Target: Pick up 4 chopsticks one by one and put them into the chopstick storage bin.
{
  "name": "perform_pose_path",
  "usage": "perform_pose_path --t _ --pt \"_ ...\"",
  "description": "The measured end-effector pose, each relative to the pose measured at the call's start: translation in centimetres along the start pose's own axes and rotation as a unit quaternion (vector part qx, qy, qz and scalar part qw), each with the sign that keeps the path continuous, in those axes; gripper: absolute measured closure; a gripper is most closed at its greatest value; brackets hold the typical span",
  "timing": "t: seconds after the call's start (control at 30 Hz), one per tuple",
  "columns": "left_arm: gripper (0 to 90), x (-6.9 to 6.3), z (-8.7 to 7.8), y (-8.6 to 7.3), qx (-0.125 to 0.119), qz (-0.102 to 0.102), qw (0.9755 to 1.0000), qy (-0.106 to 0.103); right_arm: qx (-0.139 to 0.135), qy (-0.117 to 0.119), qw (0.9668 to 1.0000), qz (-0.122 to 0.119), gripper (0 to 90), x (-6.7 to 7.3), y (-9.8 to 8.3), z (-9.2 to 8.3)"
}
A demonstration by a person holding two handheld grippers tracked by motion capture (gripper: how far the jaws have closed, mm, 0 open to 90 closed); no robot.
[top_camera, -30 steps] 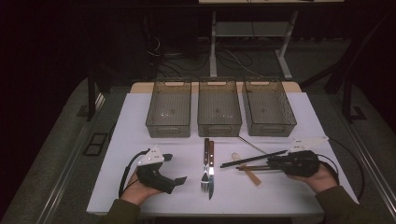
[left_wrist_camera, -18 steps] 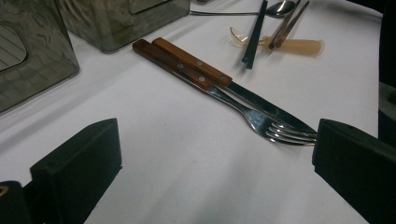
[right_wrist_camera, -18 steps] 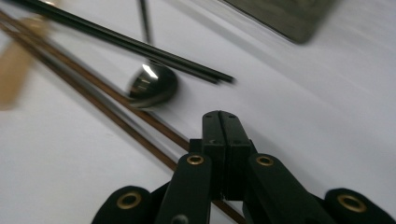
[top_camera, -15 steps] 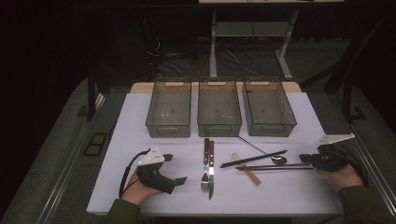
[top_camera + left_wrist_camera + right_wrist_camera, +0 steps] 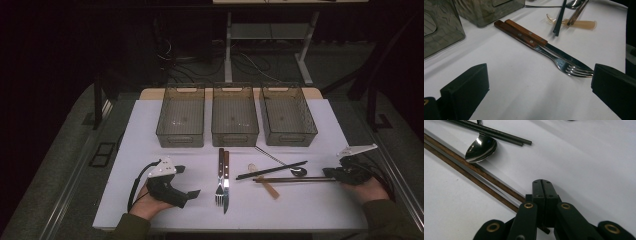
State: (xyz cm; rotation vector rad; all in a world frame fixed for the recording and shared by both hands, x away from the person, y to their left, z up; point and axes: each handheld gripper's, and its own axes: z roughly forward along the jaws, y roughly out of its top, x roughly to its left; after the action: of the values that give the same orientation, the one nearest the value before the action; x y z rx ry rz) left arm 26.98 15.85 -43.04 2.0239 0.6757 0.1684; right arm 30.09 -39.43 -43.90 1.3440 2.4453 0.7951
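The brown chopsticks (image 5: 295,178) lie flat on the white table (image 5: 150,125), their near ends just beside the right gripper (image 5: 542,185), whose jaws are pressed together with nothing between them. Next to the brown chopsticks rest a metal spoon (image 5: 481,148) and black chopsticks (image 5: 271,170); farther along, past a pale plastic spoon (image 5: 265,184), lie a fork (image 5: 220,175) and knife (image 5: 226,182). Beyond those, the left gripper (image 5: 192,181) rests with jaws spread wide, holding nothing. Behind the brown chopsticks stand three bins (image 5: 235,137).
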Motion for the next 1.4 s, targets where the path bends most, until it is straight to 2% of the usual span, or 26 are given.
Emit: perform_pose_path --t 0.63,1.23,1.33,1.4 --pt "0.0 -0.1 0.0 0.0 -0.001 0.001 1.0000 -0.004 0.006 0.005 1.0000 0.004 89.6 0.9 -1.2 -0.9" --pt "0.0 -0.1 0.0 0.0 0.001 0.004 1.0000 -0.005 0.024 0.025 0.9993 -0.011 89.6 2.9 -2.5 -2.0" --pt "0.0 -0.1 0.0 0.1 0.000 0.002 1.0000 -0.005 0.022 0.022 0.9994 -0.017 89.6 3.0 -2.5 -2.0" --pt "0.0 -0.1 0.0 0.1 0.001 0.004 1.0000 -0.006 0.012 0.021 0.9995 -0.019 89.5 2.9 -2.4 -2.2"
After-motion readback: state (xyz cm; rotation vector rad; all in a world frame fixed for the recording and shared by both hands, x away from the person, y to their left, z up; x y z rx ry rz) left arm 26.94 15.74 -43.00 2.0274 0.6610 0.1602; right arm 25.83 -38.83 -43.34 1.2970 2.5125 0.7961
